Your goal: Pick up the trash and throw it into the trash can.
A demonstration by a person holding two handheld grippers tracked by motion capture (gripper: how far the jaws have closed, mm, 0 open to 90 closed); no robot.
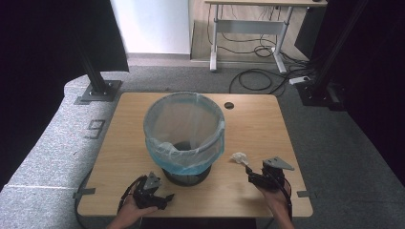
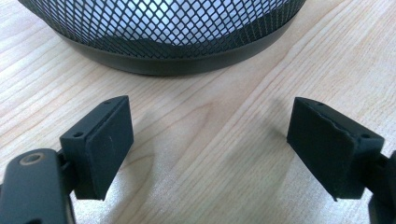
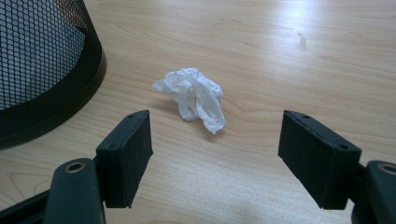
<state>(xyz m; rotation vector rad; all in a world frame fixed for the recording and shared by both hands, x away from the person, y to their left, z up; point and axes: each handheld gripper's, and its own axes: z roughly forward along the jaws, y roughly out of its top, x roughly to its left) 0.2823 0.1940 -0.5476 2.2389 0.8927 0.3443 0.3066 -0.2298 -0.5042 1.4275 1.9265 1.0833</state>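
Observation:
A crumpled white tissue (image 1: 238,157) (image 3: 194,99) lies on the wooden table (image 1: 258,124), right of a black mesh waste bin (image 1: 184,133) lined with a pale blue bag. My right gripper (image 1: 249,173) (image 3: 215,156) is open just short of the tissue, and the wad lies slightly beyond its jaws, apart from both. My left gripper (image 1: 165,196) (image 2: 210,149) rests open near the table's front edge, facing the bin's base (image 2: 177,65) with bare wood between its jaws.
A small dark round hole (image 1: 229,105) sits in the table's far side. The table's front edge is close behind both hands. Grey carpet, black frame posts, a white desk and loose cables (image 1: 258,78) lie beyond the table.

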